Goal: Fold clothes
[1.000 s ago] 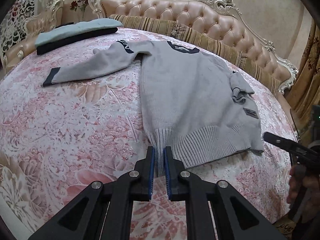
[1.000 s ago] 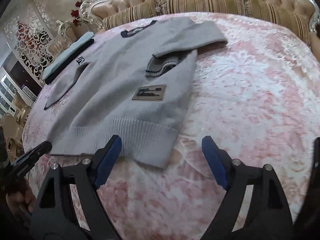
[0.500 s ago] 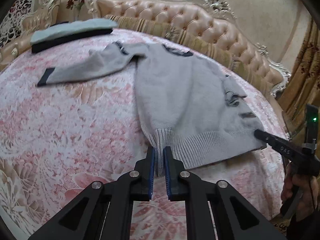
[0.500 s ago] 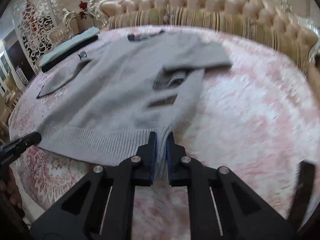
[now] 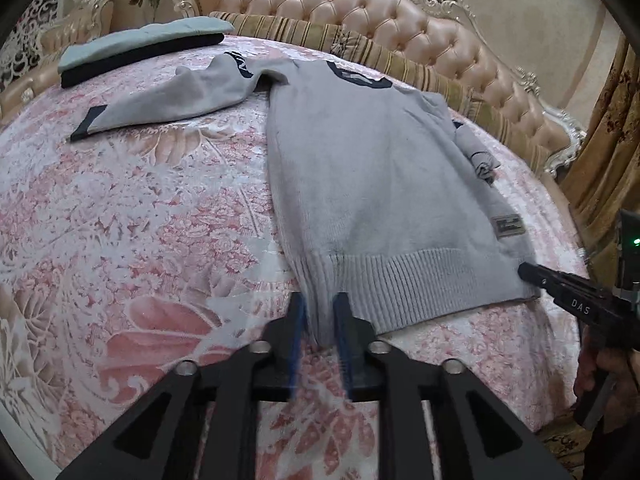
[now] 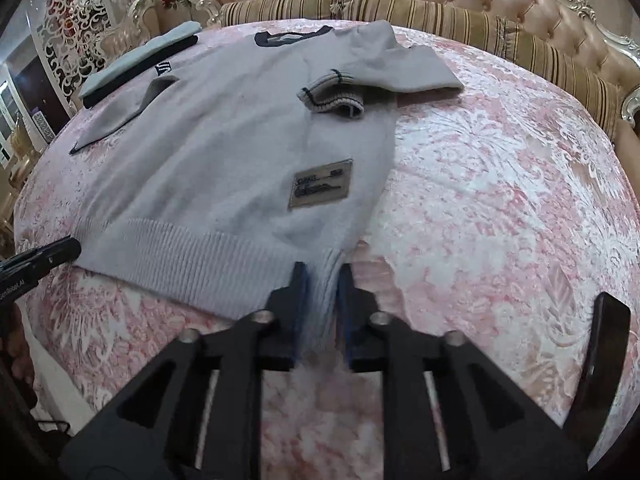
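Now both hem corners are pinched: right gripper (image 6: 322, 308), wide apart a second ago, has closed its fingers on the grey sweater (image 5: 380, 184) hem at its 12 o'clock; left gripper (image 5: 320, 320) stays clamped on the opposite corner. Sweater lies flat on the pink bedspread (image 5: 140, 220), one sleeve (image 5: 160, 104) outstretched toward 10 o'clock, the other sleeve (image 6: 384, 76) folded inward. Judged ready for a hem-to-collar fold. Open bedspread both sides; folded stack (image 5: 140, 46) near 11 o'clock, headboard (image 5: 400, 32) beyond.

Bedroom, tufted headboard (image 5: 400, 28), floral bedspread (image 5: 140, 220)
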`<state>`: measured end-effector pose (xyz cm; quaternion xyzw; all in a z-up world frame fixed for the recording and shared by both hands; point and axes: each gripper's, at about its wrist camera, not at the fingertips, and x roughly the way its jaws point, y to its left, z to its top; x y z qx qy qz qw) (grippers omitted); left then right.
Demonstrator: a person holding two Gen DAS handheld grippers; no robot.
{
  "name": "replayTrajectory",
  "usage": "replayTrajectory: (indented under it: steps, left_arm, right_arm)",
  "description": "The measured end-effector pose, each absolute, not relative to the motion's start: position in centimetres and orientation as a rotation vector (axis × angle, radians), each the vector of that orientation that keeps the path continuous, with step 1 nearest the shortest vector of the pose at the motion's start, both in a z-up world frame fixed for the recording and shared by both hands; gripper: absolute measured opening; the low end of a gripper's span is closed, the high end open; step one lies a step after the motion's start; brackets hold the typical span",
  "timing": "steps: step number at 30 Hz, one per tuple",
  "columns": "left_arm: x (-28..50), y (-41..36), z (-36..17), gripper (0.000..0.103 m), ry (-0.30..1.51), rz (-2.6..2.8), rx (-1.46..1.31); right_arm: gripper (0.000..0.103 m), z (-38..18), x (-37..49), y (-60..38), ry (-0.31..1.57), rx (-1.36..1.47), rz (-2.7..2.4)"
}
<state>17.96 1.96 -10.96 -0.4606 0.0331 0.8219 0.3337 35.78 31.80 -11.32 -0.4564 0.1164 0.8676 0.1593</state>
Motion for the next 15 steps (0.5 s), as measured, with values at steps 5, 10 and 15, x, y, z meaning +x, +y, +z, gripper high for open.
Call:
replayTrajectory:
  steps: [5,10,15]
  left_arm:
    - [10.0,-1.8,-10.1,0.032,0.026,2.263,-1.185]
    - [2.0,-5.5,-9.2,0.032,-0.037,2.380,-1.164]
    - [-5.4,-7.8,-9.3,0.032,-0.088,2.451,-1.197]
  right_arm:
    - [0.066,-8.1,37.6,34.5,0.172,-1.174,2.404]
    - [0.076,-5.8,36.3,37.5,0.127,-1.055,2.397]
    - [0.078,-6.0,35.0,37.9,0.130,-1.052,2.402]
